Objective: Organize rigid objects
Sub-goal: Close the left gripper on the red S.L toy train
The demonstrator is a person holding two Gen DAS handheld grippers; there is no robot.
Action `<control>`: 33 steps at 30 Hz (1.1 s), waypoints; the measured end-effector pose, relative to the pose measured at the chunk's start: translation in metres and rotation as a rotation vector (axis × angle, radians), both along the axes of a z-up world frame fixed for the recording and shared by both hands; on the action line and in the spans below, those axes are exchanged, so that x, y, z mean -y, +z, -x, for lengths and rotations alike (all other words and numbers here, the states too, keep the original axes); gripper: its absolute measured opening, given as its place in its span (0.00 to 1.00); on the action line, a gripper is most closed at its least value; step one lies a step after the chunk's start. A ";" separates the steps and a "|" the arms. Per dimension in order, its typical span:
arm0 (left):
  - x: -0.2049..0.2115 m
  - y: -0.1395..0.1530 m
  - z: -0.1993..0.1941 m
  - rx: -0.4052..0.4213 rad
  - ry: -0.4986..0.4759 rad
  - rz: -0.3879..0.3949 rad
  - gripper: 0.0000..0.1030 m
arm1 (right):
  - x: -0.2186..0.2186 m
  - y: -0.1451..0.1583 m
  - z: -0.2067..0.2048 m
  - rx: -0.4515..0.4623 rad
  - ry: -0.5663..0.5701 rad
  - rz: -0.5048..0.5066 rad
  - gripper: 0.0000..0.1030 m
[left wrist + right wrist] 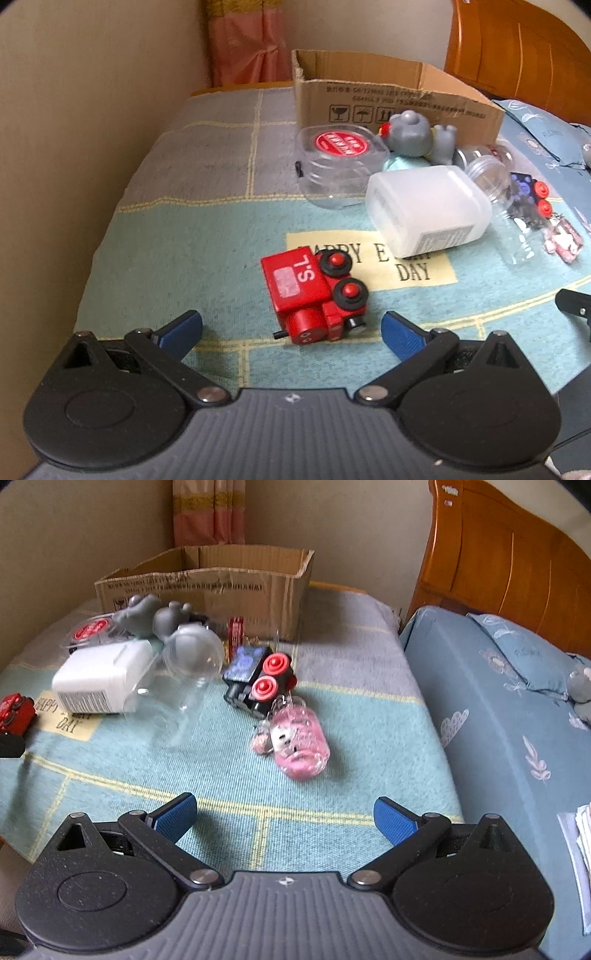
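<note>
Claws both spread, empty: left claw [291, 328] flanks red train [314, 295]; right claw [284, 818] over bare blanket [332, 794].

Toy train [314, 295] nearest on blanket [184, 229], jug [424, 206] behind it, cardboard box [399, 92] farthest back.

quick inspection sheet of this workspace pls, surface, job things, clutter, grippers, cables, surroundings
surface: checked blanket printed with words.
job's things: cardboard box open at the back; red toy train on its side; black toy train; white jar lying down; clear jars; grey figure; pink keychain.
clutter: folded paper at far right.
grippers: left gripper open, empty, just short of the red train; right gripper open, empty.
cables: nothing seen.
surroundings: wooden headboard, blue pillow, curtain.
</note>
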State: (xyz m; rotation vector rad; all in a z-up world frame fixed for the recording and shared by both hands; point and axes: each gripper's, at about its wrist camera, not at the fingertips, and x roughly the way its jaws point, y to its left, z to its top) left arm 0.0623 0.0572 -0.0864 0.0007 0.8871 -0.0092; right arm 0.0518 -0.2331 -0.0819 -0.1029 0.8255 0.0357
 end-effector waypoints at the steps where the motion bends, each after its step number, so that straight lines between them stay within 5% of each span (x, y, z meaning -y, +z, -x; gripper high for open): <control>1: 0.000 -0.001 -0.001 0.001 0.002 0.000 0.99 | 0.000 -0.001 0.000 0.003 0.005 -0.007 1.00; 15: -0.018 -0.004 -0.007 0.032 0.016 0.004 0.99 | -0.011 0.011 -0.002 0.018 0.087 0.022 1.00; 23: -0.024 -0.003 -0.007 0.029 0.015 0.003 0.99 | -0.035 0.039 -0.012 0.074 0.273 -0.065 1.00; 33: -0.019 0.000 -0.008 0.048 -0.074 -0.008 0.96 | -0.090 0.058 -0.027 0.119 0.434 -0.030 1.00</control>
